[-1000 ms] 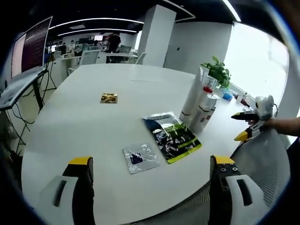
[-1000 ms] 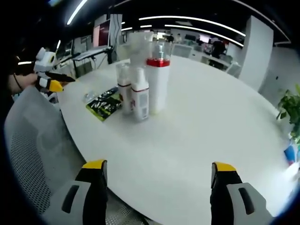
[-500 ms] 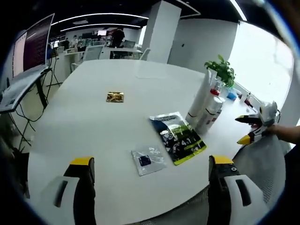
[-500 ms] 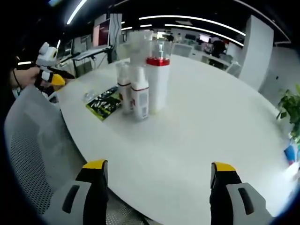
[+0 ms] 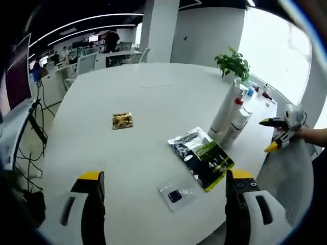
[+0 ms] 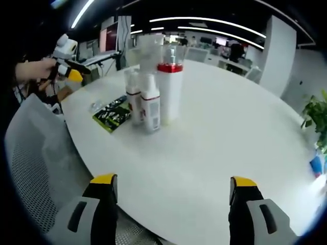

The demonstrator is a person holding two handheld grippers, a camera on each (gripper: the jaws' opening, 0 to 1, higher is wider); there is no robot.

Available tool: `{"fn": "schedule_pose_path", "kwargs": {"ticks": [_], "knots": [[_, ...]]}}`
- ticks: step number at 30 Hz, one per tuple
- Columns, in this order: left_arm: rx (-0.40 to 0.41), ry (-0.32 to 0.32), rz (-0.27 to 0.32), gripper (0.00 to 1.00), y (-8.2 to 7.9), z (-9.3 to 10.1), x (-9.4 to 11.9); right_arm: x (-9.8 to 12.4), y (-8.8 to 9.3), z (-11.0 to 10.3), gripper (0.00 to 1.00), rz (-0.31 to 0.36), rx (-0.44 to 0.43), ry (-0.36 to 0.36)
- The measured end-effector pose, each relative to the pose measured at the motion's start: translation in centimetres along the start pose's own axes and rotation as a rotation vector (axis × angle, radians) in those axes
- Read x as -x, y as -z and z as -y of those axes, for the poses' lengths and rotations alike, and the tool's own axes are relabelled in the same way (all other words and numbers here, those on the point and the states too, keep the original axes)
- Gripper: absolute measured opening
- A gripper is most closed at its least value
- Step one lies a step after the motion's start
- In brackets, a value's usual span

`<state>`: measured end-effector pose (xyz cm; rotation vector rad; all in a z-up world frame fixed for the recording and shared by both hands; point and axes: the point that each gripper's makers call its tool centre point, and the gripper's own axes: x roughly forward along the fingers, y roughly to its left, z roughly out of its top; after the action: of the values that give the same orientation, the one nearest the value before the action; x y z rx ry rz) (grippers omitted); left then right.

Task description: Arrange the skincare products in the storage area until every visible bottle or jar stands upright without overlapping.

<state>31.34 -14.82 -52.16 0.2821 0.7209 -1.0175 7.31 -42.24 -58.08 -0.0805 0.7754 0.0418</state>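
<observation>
Your left gripper and right gripper both hang with jaws spread, gripping nothing, held back from the white table as if to survey. The bottles already stand upright, clustered at upper left of the right gripper view; the sachets lie flat at centre right of the left gripper view.
</observation>
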Motion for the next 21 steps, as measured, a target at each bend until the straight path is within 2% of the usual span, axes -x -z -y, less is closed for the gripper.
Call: {"fn": "schedule_pose_path", "kwargs": {"ticks": [5, 11, 14, 19, 21], "knots": [[-0.026, 0.003, -0.001, 0.91, -1.9, -0.8, -0.7, 0.1, 0.0, 0.1, 0.95, -0.001, -0.004, 0.004], [-0.078, 0.029, -0.031, 0.91, -3.1, -1.5, -2.0, 0.0, 0.1, 0.2, 0.95, -0.010, -0.012, 0.003], [-0.102, 0.039, -0.051, 0.90, -3.4, -1.9, -2.6, 0.1, 0.2, 0.2, 0.95, -0.015, -0.014, 0.003], [-0.127, 0.054, -0.075, 0.87, -3.8, -3.8, -4.4, 0.0, 0.5, 0.3, 0.95, -0.021, -0.026, 0.007], [-0.145, 0.061, -0.083, 0.87, -3.7, -3.9, -4.5, -0.1, 0.6, 0.4, 0.95, -0.026, -0.028, 0.008]]}}
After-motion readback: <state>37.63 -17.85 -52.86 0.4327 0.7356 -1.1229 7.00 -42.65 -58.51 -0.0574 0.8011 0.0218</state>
